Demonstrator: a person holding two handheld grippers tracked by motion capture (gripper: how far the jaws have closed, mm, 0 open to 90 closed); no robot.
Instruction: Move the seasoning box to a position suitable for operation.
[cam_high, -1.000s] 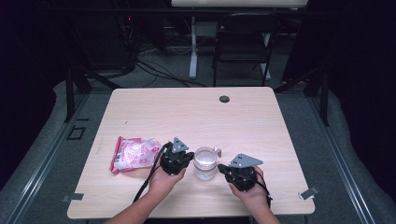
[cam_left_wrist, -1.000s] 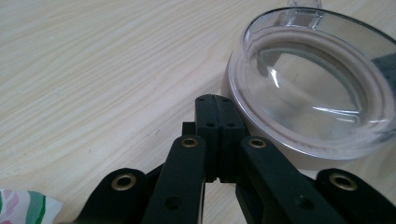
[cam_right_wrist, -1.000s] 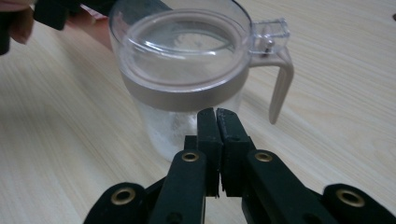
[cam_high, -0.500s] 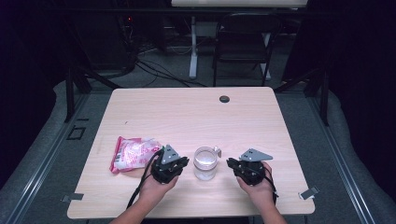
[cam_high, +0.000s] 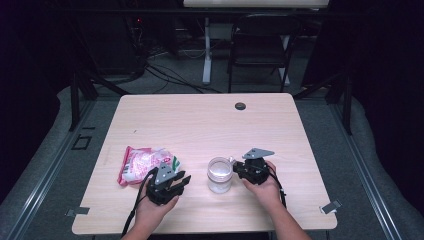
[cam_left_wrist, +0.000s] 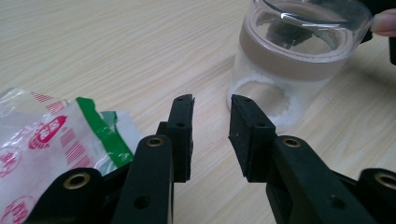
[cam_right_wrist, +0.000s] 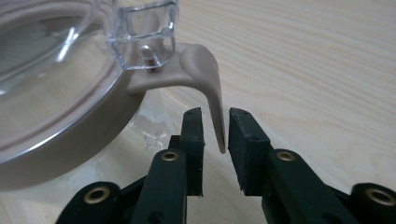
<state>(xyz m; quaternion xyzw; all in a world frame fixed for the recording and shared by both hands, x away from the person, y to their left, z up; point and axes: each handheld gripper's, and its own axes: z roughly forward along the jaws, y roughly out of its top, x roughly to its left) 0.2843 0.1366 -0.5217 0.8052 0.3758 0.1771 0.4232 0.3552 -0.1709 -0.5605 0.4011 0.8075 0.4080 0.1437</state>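
The clear jar (cam_high: 219, 174) stands low and a little right of centre in the high view, upright on the wooden table (cam_high: 200, 125), with a beige collar, a clear lid and a little white powder at its bottom. The left gripper (cam_high: 172, 184) sits just left of it, jaws parted a narrow way and nothing between them; they have just been opening, and in the left gripper view the pads (cam_left_wrist: 182, 135) point at the jar's lower wall without touching it. The right gripper (cam_high: 240, 171) is at the jar's right side, its jaws also just opened a little; the beige latch lever (cam_right_wrist: 212, 93) hangs down in the gap, and neither pad seems to press it. So nothing is steadying the jar now, I'd say. If the right hand pulls that lever while the left stays off, the light jar could slide or tip toward the lower right and spill powder. The lever could also slip out of so loose a gap. The pink snack bag (cam_high: 142, 164) at lower left lies close to the left hand and could get nudged.
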